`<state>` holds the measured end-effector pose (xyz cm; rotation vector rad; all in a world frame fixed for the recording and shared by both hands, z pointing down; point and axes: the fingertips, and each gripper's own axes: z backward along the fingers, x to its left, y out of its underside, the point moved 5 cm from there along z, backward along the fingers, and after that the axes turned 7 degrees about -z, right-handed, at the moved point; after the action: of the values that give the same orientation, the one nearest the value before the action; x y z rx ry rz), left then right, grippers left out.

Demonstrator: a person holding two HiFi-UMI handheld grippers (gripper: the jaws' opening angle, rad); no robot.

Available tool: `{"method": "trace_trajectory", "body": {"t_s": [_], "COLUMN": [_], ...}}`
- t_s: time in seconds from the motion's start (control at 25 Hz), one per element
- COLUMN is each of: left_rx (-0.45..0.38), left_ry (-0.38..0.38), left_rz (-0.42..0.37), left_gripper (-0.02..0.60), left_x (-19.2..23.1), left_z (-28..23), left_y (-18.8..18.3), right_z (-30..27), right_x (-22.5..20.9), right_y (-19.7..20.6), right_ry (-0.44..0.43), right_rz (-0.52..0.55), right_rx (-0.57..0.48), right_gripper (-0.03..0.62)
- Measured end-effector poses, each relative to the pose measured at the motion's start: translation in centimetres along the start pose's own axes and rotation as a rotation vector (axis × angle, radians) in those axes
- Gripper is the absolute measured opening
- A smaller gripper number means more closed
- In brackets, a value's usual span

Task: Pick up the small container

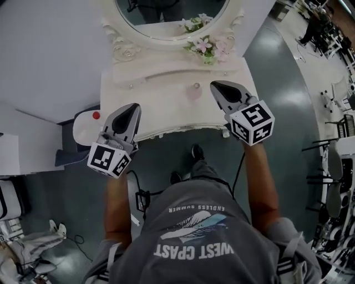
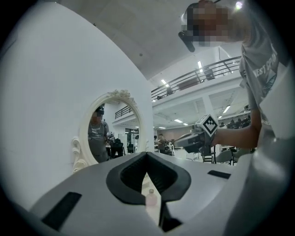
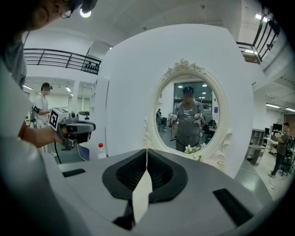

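Observation:
The small container (image 1: 194, 91) is a pale pink pot with a knob lid. It stands on the white dressing table (image 1: 163, 108), near the middle. My right gripper (image 1: 215, 85) hovers just to its right, shut and holding nothing. My left gripper (image 1: 135, 107) is over the table's front left edge, also shut and holding nothing. In the left gripper view the container (image 2: 150, 198) shows low through the slit behind the closed left gripper (image 2: 147, 155), with the right gripper (image 2: 193, 140) further right. In the right gripper view the shut right gripper (image 3: 146, 152) points at the mirror; the container is hidden.
An oval mirror (image 1: 166, 16) in an ornate white frame stands at the table's back, with pink and white flowers (image 1: 208, 47) at its base. A red-capped bottle (image 3: 100, 150) sits on a white round stand (image 1: 83, 127) left of the table. The person's feet are below the front edge.

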<state>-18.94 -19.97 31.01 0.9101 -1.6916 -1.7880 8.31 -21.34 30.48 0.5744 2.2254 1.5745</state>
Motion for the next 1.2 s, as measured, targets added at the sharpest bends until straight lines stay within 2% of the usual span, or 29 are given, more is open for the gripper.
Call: {"method": "trace_trajectory", "body": {"t_s": [0.44, 0.84, 1.2], "left_rx": [0.081, 0.155, 0.217], "left_ry": [-0.139, -0.197, -0.203], "left_rz": [0.031, 0.086, 0.121], "left_gripper": [0.017, 0.017, 0.017], "left_x": [2.7, 3.7, 3.9], "left_z": [-0.4, -0.7, -1.2], "left_y": [2.5, 5.3, 7.7], "right_z": [-8.1, -13.5, -16.7], "right_x": [-3.9, -6.3, -7.8], "right_y": [1.4, 4.2, 9.0], "right_ry": [-0.135, -0.193, -0.209], "right_rz": [0.006, 0.006, -0.029], "right_rx": [0.059, 0.133, 0.206], "right_gripper": [0.028, 0.031, 0.075]}}
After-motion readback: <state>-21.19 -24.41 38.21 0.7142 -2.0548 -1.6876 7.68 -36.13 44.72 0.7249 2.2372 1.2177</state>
